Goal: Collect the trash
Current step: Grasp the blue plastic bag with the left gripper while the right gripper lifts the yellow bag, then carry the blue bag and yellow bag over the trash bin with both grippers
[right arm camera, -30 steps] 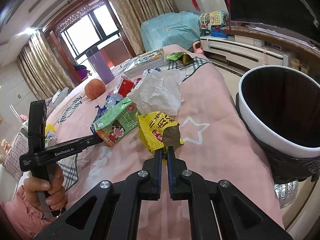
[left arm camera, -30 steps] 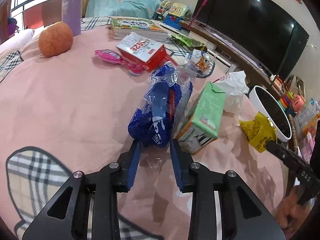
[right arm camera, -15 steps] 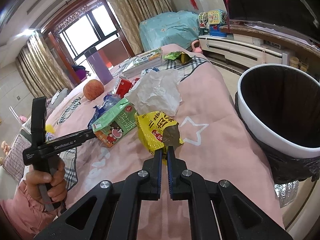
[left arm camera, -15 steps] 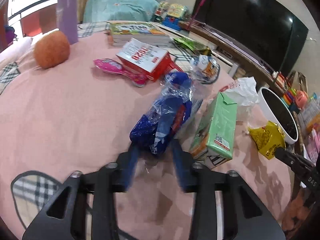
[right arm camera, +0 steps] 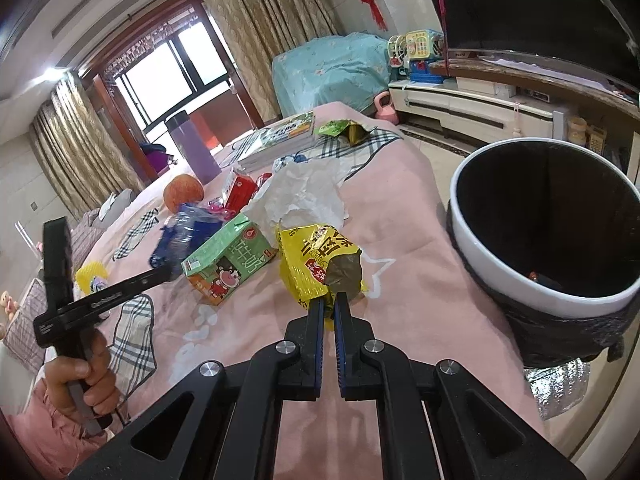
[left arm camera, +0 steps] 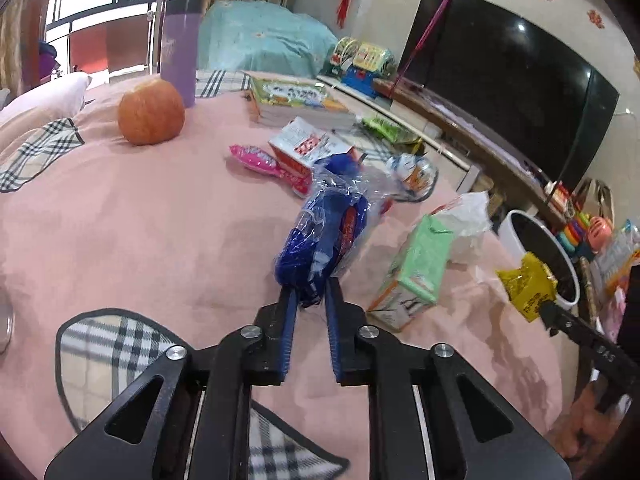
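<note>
My left gripper [left arm camera: 310, 294] is shut on a blue and clear plastic wrapper [left arm camera: 326, 224] and holds it above the pink bedspread [left arm camera: 140, 216]. My right gripper [right arm camera: 328, 304] is shut on a yellow snack bag [right arm camera: 316, 260], held just above the bedspread near the bed's edge. The white bin with a black liner [right arm camera: 516, 280] stands to the right of the bag, off the bed. The bin [left arm camera: 560, 300] and the yellow bag [left arm camera: 528, 284] also show in the left wrist view. The left gripper with the blue wrapper [right arm camera: 176, 236] shows in the right wrist view.
A green milk carton [left arm camera: 416, 268], crumpled white tissue [right arm camera: 304, 192], a red box [left arm camera: 308, 148], a pink wrapper [left arm camera: 256, 158], an apple [left arm camera: 151, 112], a purple bottle [left arm camera: 179, 48], books [left arm camera: 292, 100] and a green packet [right arm camera: 340, 128] lie on the bed. A TV [left arm camera: 504, 76] stands beyond.
My left gripper closed on the blue wrapper and lifted it off the bedspread. My right gripper still holds the yellow bag, a little higher and nearer the bin.
</note>
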`<state>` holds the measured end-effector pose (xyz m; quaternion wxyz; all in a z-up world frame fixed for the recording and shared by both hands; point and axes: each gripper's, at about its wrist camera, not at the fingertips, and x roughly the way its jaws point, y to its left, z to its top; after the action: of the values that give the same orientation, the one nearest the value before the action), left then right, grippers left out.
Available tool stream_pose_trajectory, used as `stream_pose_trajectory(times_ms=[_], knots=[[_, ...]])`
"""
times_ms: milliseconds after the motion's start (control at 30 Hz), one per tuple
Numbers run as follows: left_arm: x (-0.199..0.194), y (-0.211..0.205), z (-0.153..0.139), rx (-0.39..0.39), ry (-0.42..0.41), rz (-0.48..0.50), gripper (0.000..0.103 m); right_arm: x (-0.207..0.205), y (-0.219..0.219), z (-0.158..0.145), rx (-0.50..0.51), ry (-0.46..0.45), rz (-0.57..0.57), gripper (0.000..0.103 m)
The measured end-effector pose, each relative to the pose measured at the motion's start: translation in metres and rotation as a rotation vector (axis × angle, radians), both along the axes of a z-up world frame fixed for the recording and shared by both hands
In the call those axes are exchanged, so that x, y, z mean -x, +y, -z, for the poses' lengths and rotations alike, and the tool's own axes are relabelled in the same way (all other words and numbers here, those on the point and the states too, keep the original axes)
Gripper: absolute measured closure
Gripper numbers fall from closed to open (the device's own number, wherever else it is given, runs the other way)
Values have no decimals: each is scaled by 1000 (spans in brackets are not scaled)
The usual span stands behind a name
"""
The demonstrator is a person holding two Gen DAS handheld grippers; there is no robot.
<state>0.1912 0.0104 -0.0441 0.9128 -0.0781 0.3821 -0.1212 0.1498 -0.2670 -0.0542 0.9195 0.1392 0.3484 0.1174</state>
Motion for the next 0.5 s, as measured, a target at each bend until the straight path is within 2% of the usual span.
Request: stream_pose_trajectory(times_ms=[267,500], knots=[[20,-27,-29,32,-68,64,91,10,-17,-7,-6,-24,37,98],[28,-75,-32,24,-66,176,91,20,-36,-12,-14,-39,78,98]])
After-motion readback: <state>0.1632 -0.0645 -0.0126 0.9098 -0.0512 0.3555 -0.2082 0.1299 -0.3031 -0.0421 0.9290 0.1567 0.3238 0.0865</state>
